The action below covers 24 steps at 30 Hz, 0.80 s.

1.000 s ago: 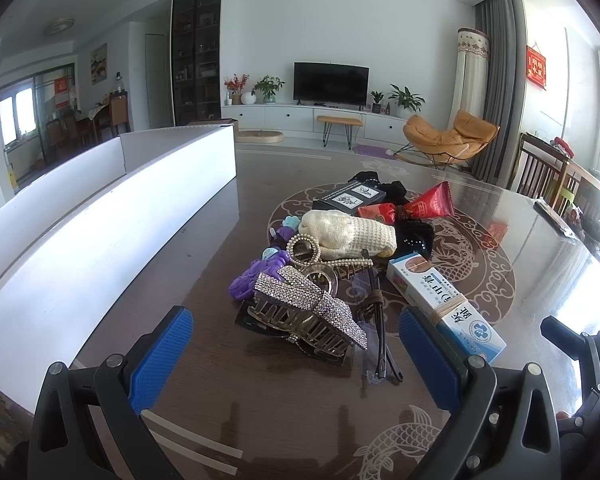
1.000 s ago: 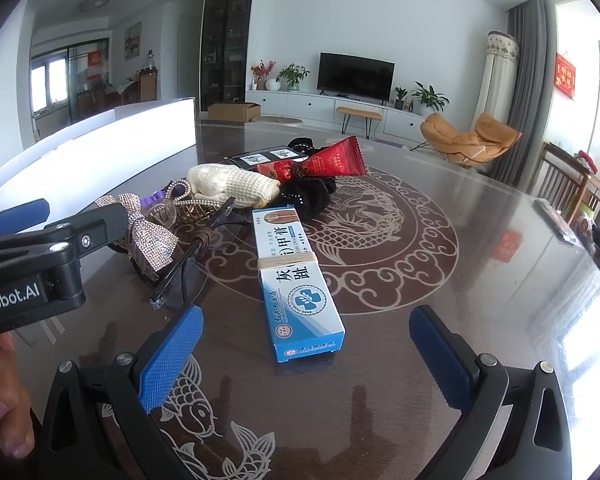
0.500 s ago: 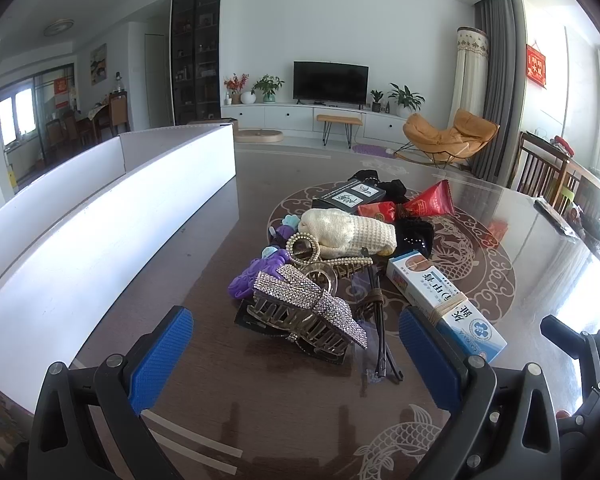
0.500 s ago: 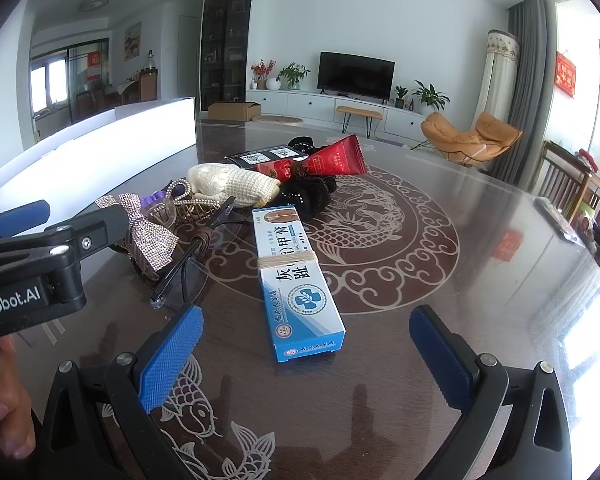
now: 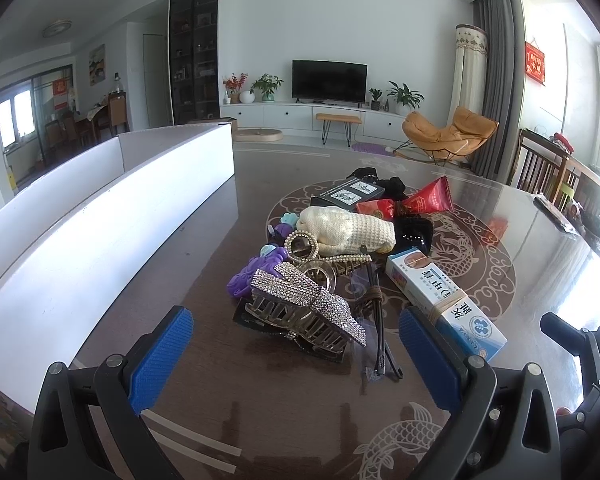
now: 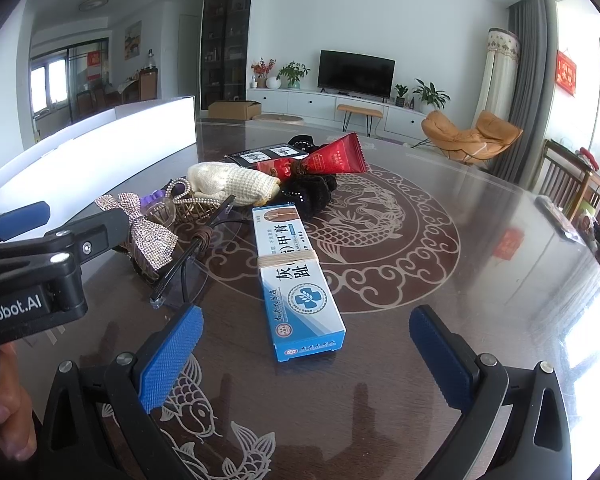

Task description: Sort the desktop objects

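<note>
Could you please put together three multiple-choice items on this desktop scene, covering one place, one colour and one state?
1. Where does the blue-and-white box lie relative to the rhinestone bow clip in the right wrist view?
A. To its right
B. To its left
C. Underneath it

2. What colour is the tube at the far side of the pile?
A. Green
B. Yellow
C. Red

3. What state is the right claw in?
A. Shut on the box
B. Open and empty
C. Shut on nothing

Answers:
1. A, the box sits right of the clip, on the table.
2. C, its body is plainly red.
3. B, its blue pads stand wide apart, gripping nothing.
</note>
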### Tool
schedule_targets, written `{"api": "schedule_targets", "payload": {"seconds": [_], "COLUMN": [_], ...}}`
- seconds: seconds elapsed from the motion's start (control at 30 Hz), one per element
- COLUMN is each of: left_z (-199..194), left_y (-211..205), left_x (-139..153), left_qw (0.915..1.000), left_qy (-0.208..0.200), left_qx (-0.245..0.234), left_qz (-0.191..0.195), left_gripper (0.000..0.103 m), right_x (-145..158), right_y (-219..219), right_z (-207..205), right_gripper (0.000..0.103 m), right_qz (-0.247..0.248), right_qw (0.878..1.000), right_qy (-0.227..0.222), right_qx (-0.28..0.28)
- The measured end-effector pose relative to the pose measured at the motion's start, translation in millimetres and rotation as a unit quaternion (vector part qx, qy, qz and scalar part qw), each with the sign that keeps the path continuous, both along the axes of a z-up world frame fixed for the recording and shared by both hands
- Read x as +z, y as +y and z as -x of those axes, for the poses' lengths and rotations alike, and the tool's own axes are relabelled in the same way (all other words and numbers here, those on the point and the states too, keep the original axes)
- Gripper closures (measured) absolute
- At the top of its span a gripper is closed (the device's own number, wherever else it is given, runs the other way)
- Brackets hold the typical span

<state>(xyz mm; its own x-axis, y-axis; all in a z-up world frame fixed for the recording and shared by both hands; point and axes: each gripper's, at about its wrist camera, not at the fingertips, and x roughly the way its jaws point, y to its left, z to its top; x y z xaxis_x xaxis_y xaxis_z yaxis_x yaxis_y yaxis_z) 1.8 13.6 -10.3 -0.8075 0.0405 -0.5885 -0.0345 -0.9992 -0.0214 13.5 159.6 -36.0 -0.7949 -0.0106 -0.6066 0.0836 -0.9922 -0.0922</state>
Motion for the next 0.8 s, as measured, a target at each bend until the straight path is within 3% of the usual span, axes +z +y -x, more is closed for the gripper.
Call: {"api": "schedule_targets", "payload": {"seconds": [0.8], "left_z": [-0.6], "left_y": [0.1], "left_x": [-1.3], "left_qw": [1.0000], "left_qy": [0.000], "left_qx": [-0.001], "left_qz": [-0.001], "left_gripper": [0.000], "right_x": [0.3], "right_y": [0.4], "right_z": [0.0], "right_gripper": [0.000], "right_qz": [0.000], "right_qw": [1.000], "right_qy": [0.000], "right_qx": [0.000]}}
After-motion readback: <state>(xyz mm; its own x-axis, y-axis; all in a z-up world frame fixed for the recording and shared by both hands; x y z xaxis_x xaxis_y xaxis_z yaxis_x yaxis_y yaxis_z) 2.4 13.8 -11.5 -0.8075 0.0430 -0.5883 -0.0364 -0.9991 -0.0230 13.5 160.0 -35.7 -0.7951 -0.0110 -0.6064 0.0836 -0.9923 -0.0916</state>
